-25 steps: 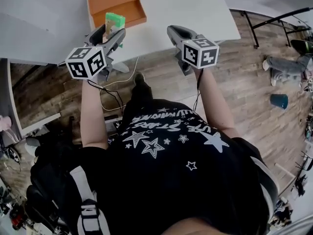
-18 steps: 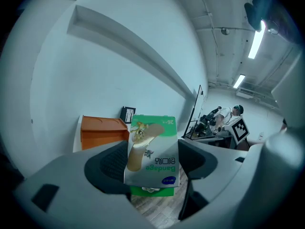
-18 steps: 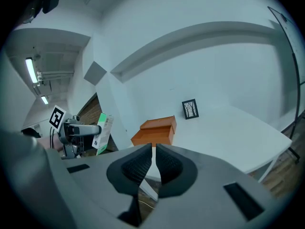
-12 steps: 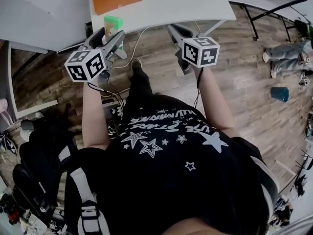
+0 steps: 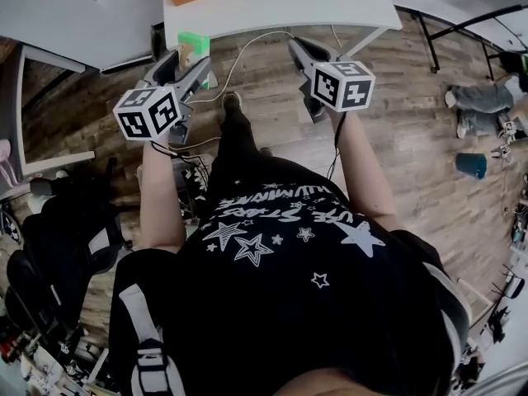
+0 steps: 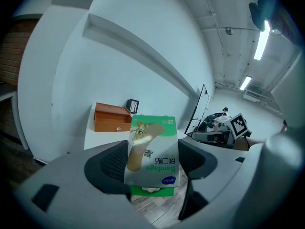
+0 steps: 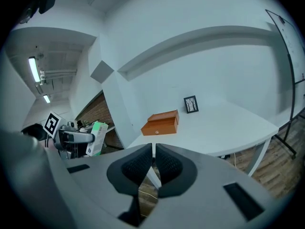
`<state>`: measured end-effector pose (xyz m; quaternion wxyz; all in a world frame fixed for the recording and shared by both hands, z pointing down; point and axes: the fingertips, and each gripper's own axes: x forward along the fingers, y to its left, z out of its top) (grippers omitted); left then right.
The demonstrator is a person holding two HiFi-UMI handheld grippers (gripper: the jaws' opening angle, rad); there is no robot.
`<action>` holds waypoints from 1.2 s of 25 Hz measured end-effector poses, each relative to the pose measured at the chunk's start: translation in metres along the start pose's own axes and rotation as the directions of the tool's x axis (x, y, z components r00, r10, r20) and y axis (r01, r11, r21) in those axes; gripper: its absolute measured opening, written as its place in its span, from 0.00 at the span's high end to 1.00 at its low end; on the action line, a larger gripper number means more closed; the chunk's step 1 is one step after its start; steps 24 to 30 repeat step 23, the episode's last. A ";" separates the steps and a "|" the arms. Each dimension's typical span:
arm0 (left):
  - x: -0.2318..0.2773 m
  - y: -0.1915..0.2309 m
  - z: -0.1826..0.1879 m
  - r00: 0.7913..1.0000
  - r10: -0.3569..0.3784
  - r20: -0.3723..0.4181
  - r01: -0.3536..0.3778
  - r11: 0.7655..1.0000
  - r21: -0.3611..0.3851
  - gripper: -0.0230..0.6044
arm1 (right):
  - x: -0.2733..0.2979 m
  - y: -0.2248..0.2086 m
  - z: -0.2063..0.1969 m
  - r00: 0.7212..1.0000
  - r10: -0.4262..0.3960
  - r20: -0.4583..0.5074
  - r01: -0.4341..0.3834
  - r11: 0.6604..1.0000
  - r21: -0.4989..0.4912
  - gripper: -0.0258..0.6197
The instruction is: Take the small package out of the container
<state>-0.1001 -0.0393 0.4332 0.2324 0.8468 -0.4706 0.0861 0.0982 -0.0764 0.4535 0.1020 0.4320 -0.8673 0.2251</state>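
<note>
Clearly out: left gripper [image 6: 155, 163] clamps the bandage box [image 6: 153, 147], well apart from the orange wooden box [image 6: 112, 118]. Right gripper [image 7: 153, 163] jaws pressed together, empty. Best hold an even squeeze and set it down gently.

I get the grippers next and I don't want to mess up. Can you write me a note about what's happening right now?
Left gripper: shut on the green package, held in the air, off the table.
Right gripper: shut, nothing in it.
Container: orange, standing on the table.
Done: the package is out of the container.
Left: probably just putting the package down somewhere.
</note>
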 end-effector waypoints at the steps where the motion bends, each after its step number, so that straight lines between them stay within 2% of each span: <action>1: -0.003 0.000 -0.004 1.000 0.005 0.000 -0.005 1.000 -0.007 0.41 | 0.000 0.001 -0.002 1.000 0.002 -0.004 -0.002 1.000 -0.001 0.87; 17: -0.021 0.007 -0.039 1.000 0.020 -0.018 -0.022 0.998 -0.061 0.41 | 0.003 0.022 -0.028 0.998 0.027 -0.048 -0.028 0.999 -0.030 0.87; 30: -0.009 0.007 -0.038 0.999 0.019 -0.036 -0.022 0.997 -0.073 0.41 | 0.013 0.014 -0.022 0.997 0.038 -0.062 -0.040 0.998 -0.041 0.87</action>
